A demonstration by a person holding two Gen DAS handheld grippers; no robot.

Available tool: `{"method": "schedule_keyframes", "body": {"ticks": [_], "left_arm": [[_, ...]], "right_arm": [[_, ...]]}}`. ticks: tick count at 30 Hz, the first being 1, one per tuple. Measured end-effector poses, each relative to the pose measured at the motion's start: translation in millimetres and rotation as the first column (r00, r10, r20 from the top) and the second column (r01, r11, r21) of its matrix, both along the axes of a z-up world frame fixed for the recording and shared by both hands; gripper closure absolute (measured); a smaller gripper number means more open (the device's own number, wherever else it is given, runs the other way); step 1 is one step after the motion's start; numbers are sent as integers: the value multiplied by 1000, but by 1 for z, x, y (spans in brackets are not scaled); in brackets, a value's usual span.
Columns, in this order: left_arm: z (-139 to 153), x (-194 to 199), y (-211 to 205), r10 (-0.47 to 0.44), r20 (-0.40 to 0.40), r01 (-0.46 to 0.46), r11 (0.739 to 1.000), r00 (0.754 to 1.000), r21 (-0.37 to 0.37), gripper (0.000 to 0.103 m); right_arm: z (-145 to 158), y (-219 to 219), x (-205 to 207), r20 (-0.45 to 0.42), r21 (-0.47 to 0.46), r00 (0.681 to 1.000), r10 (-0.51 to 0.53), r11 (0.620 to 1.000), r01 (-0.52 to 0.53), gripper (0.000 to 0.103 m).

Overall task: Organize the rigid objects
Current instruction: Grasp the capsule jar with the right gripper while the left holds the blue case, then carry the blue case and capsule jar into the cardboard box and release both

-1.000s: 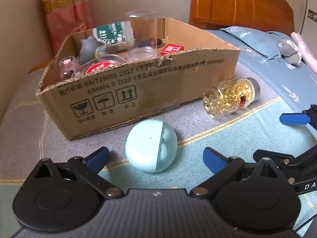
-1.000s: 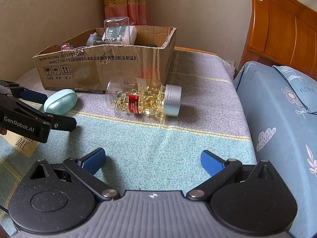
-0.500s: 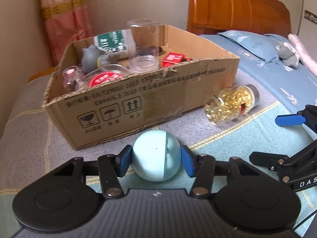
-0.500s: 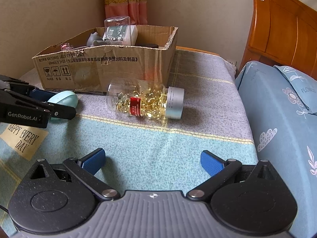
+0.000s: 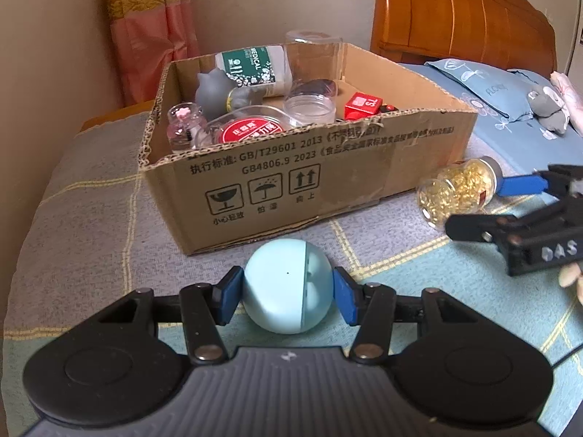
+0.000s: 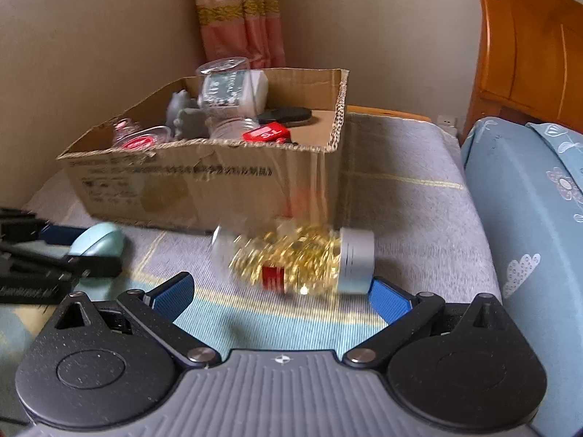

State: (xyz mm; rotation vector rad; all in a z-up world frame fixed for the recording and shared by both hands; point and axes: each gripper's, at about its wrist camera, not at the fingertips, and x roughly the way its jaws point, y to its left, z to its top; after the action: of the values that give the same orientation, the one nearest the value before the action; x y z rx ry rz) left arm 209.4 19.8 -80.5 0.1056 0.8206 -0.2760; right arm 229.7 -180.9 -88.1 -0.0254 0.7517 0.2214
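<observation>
A pale blue rounded case (image 5: 288,286) lies on the blanket in front of the cardboard box (image 5: 328,178); my left gripper (image 5: 288,296) is shut on it, a blue pad pressing each side. From the right wrist view the same case (image 6: 96,242) and the left gripper (image 6: 62,251) sit at the far left. A clear bottle of yellow capsules (image 6: 298,260) with a grey cap lies on its side by the box's corner. My right gripper (image 6: 282,296) is open, its fingers reaching either side of the bottle, apart from it. The bottle (image 5: 459,191) and right gripper (image 5: 510,204) also appear at right.
The box (image 6: 204,178) holds a green-labelled bottle (image 5: 255,67), a grey figurine (image 5: 215,91), clear jars (image 5: 309,107) and a red packet (image 5: 363,103). A wall and curtain stand behind. A blue pillow (image 6: 524,218) and wooden headboard (image 5: 462,14) are to the right.
My left gripper closed from wide open onto the pale blue case. My right gripper moved forward toward the capsule bottle, which now lies just ahead of its open fingers.
</observation>
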Motion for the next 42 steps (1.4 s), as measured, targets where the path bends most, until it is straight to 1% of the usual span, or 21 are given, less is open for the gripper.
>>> {"method": "schedule_keyframes", "body": {"ticks": [4, 8, 10, 13, 17, 22, 26, 31, 33, 36, 42], "left_arm": [[1, 2, 0, -15, -5, 16, 1000, 1000, 3, 51], [3, 1, 1, -37, -2, 37, 999, 999, 9, 51], [4, 1, 1, -49, 0, 49, 999, 999, 12, 51], [6, 2, 1, -67, -1, 67, 998, 998, 21, 51], [6, 3, 1, -93, -6, 93, 995, 996, 39, 51], [2, 8, 2, -122, -18, 123, 992, 992, 40, 50], [2, 12, 4, -135, -32, 136, 990, 990, 27, 51], [4, 12, 3, -153, -44, 155, 987, 987, 43, 51], [5, 12, 5, -161, -54, 163, 986, 985, 36, 51], [10, 10, 6, -179, -61, 180, 983, 982, 25, 51], [28, 2, 4, -215, -55, 217, 975, 975, 37, 51]], "right_arm": [[0, 6, 8, 4, -20, 1000, -19, 1000, 19, 0], [0, 12, 11, 30, -95, 999, -33, 995, 35, 0], [-1, 15, 11, 42, -134, 999, -14, 991, 19, 0], [-3, 17, 13, 36, -166, 999, 14, 986, -8, 0], [0, 20, 11, 31, -184, 999, 45, 982, -38, 0], [3, 24, 13, 18, -205, 998, 68, 977, -62, 4], [3, 23, 14, 5, -204, 997, 80, 976, -77, 5], [6, 17, 13, -22, -172, 994, 109, 979, -111, 5], [7, 15, 12, -34, -162, 992, 121, 979, -125, 5], [12, 11, 8, -47, -150, 989, 140, 978, -146, 5], [23, 5, 0, -66, -136, 981, 184, 972, -192, 5]]}}
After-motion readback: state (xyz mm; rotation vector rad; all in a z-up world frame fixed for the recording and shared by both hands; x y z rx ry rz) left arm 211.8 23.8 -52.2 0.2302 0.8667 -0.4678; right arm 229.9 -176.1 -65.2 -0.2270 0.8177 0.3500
